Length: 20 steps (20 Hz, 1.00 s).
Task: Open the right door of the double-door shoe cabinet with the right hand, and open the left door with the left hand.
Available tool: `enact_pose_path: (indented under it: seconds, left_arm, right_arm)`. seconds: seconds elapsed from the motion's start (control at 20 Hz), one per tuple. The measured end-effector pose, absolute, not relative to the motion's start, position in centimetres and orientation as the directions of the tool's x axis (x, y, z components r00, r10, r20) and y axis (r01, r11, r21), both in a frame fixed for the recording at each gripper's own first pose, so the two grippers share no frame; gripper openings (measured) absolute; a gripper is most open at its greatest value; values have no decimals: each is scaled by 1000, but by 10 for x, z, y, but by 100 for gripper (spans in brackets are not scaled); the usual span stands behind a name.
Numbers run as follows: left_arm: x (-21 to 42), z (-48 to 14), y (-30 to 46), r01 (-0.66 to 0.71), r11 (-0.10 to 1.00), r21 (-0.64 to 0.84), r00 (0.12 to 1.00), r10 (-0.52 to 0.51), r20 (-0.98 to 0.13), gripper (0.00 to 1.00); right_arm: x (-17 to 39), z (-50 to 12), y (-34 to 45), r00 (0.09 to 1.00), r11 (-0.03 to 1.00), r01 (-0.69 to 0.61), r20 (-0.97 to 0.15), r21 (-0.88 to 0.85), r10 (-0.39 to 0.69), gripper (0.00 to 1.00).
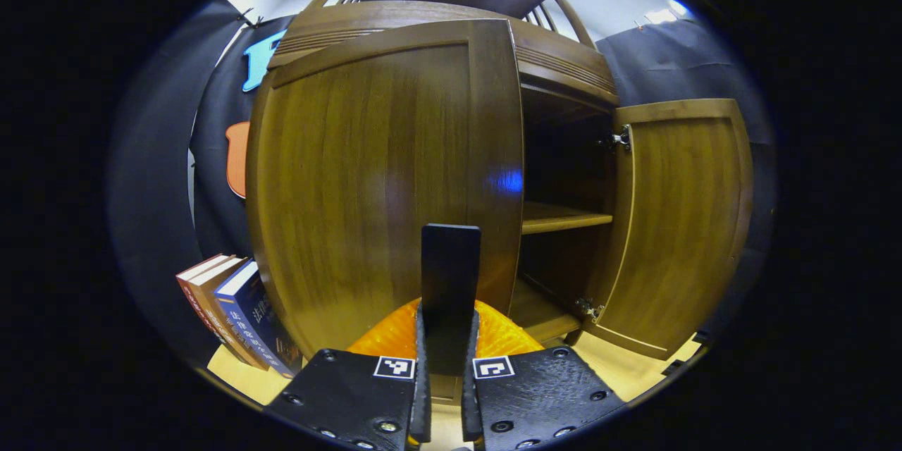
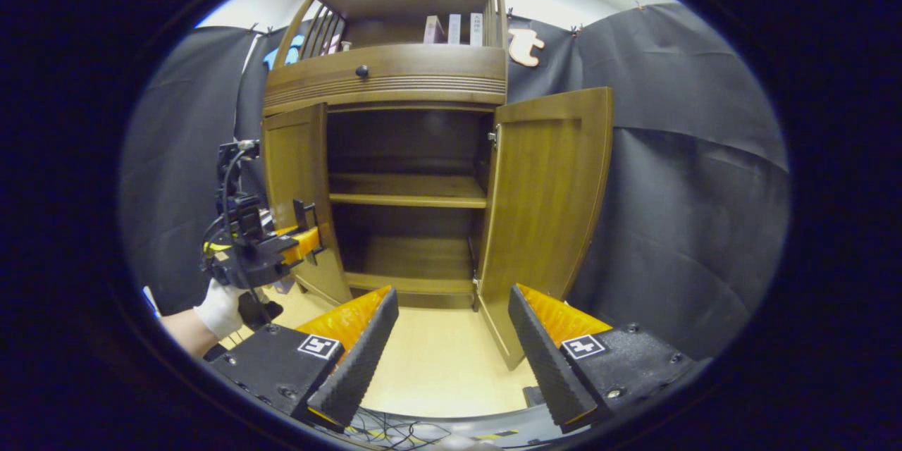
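The left claw (image 1: pixel 445 380) is pinched tight on the dark handle (image 1: pixel 450 275) of the left door (image 1: pixel 366 176), held level by a gloved hand (image 2: pixel 220 309); the right claw (image 2: pixel 451 338) is wide open, holding nothing; the right door (image 2: pixel 546 204) stands open just beyond it.

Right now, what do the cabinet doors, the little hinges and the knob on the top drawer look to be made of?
The curved brown cabinet doors look like wood or wood veneer with a semi-gloss varnish: vertical grain shows, and light glints on the left door. The small hinges look like bright metal, silvery and shiny. The round dark drawer knob is too small to tell, perhaps dark metal or plastic.
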<state>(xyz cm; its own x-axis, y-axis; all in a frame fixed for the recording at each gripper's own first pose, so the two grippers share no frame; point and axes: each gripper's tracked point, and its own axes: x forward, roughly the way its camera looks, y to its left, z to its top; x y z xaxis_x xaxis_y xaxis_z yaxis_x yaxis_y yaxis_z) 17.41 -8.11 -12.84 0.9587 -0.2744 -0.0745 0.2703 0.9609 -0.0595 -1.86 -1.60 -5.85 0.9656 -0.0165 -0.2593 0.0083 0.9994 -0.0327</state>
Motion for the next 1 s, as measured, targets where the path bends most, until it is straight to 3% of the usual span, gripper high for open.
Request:
enact_pose_path:
  seconds: [0.7,1.0]
  left_arm:
    - [106,-132,-14,238,969,-59,966,-243,-89,16]
    - [93,-134,13,154,986,-67,984,-159,-82,15]
  right_arm:
    - [-7,-60,25,960,994,-103,-266,-28,92,100]
    - [-3,-64,45,950,986,-163,-273,-25,150,100]
